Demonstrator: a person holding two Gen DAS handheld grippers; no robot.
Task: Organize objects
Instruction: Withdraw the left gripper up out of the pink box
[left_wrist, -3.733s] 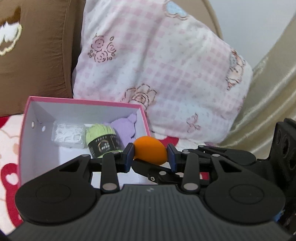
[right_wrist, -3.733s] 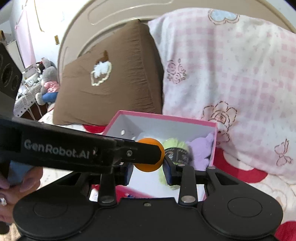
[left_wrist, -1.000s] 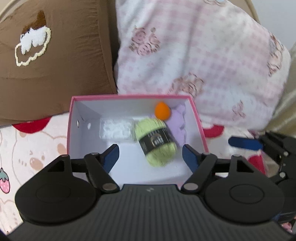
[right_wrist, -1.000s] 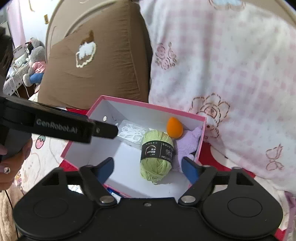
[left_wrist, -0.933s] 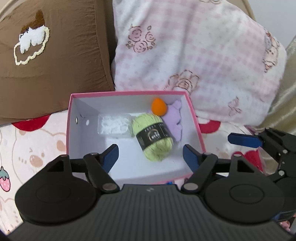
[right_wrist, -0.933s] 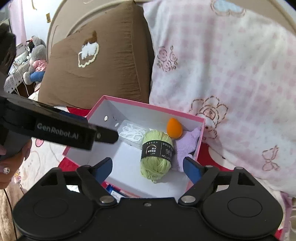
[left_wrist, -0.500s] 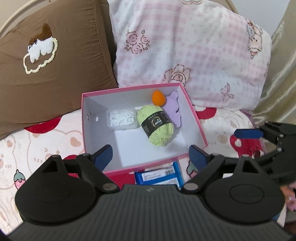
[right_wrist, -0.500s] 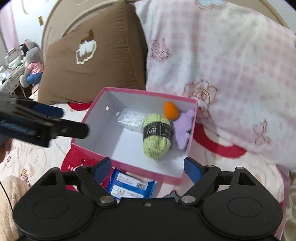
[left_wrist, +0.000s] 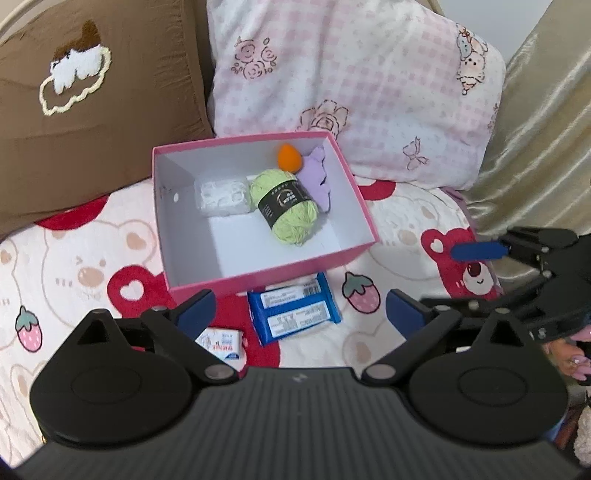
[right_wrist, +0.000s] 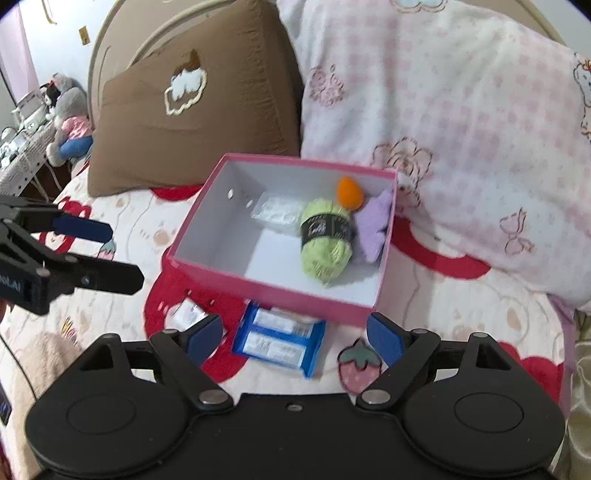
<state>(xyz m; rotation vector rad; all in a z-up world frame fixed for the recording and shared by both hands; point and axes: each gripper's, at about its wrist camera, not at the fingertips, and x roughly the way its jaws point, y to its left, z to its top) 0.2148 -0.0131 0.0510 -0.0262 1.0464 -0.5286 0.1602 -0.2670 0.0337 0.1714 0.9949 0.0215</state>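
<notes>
One pink box (left_wrist: 362, 206) on the bedspread (left_wrist: 55, 258), holding four items along its far wall: one orange egg-shaped sponge (left_wrist: 290, 157) in the far right corner, one green yarn ball (left_wrist: 284, 205), one purple cloth (left_wrist: 317, 177), one clear case (left_wrist: 221, 195). Outside the near wall: one blue packet (left_wrist: 293, 308), one small white packet (left_wrist: 221, 341). Left gripper (left_wrist: 297, 308) and right gripper (right_wrist: 293, 338) both spread wide, empty; 3.7 s ago both pinched the sponge. Both have since backed away.

Pink box (left_wrist: 364, 218) with white inside, lime-green yarn (left_wrist: 284, 206) banded black, orange sponge (left_wrist: 290, 157), lilac cloth (left_wrist: 316, 177), blue-and-white packet (left_wrist: 293, 312) just ahead of blue-padded fingers (left_wrist: 402, 312) — brown pillow (left_wrist: 92, 110), pink-checked pillow (left_wrist: 369, 81) beyond.
</notes>
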